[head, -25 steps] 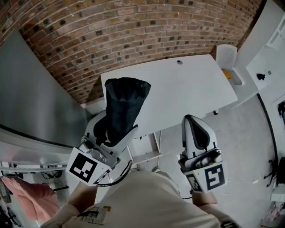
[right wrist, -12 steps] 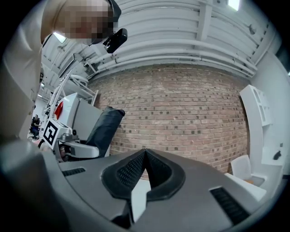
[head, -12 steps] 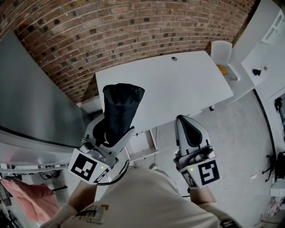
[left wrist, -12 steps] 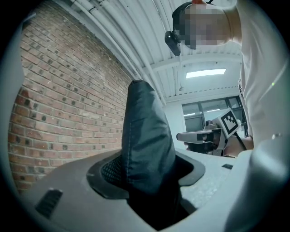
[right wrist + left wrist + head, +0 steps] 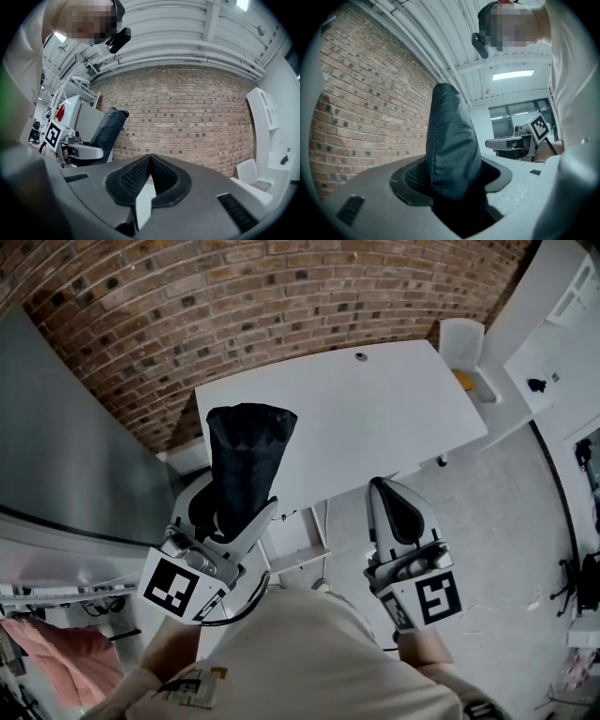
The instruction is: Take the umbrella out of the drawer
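Observation:
The black folded umbrella (image 5: 246,457) stands upright in its sleeve, and my left gripper (image 5: 232,510) is shut on its lower part. It rises over the near left edge of the white table (image 5: 375,418). In the left gripper view the umbrella (image 5: 451,145) fills the gap between the jaws of the left gripper (image 5: 451,183). My right gripper (image 5: 391,491) is held to the right, below the table's front edge, jaws shut with nothing between them. The right gripper view shows the right gripper (image 5: 150,160) closed and, off to the left, the umbrella (image 5: 107,127).
A white drawer unit (image 5: 302,549) sits under the table between the two grippers. A brick wall (image 5: 234,306) runs behind the table. A grey panel (image 5: 75,446) stands at the left, a white chair (image 5: 461,338) at the far right corner, and pink cloth (image 5: 66,652) lies at the lower left.
Both grippers and the umbrella have shifted slightly left in the head view, along with the table. The grip on the umbrella is unchanged and the right gripper stays shut.

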A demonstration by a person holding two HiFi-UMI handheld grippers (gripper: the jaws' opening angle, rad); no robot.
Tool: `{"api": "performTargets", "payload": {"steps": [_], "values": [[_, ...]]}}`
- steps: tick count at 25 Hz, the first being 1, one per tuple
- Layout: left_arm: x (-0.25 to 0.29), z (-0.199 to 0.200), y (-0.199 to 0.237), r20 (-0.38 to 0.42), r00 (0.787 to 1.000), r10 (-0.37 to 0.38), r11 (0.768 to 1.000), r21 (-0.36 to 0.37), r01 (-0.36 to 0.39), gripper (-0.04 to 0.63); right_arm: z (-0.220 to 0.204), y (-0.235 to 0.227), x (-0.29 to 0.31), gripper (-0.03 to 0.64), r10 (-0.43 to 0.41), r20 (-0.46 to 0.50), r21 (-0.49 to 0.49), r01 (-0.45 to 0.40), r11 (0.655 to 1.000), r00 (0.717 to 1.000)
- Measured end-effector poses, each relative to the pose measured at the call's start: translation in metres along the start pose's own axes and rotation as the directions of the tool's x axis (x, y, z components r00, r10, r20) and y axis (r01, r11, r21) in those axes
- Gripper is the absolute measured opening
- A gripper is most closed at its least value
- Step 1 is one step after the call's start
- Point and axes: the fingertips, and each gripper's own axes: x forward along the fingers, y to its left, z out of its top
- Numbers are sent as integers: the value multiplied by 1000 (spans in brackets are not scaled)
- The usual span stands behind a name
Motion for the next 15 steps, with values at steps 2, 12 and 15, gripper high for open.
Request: {"api": "performTargets", "payload": {"steps": [2,12,15], "values": [[1,1,-2,2,1000,-5,1000,3,5,278,1,-1,-2,7,-1,4,-9,1,1000,1000],[5,6,-14,12,1000,-21,1000,-7,21,278,-2,-10,-14,6,-29,-23,-54,28,998,999],[5,8,-17,13,1000,-21,1000,-10,21,278,-1,-11,-18,8,-33,-21,-53,32,998,999]]}}
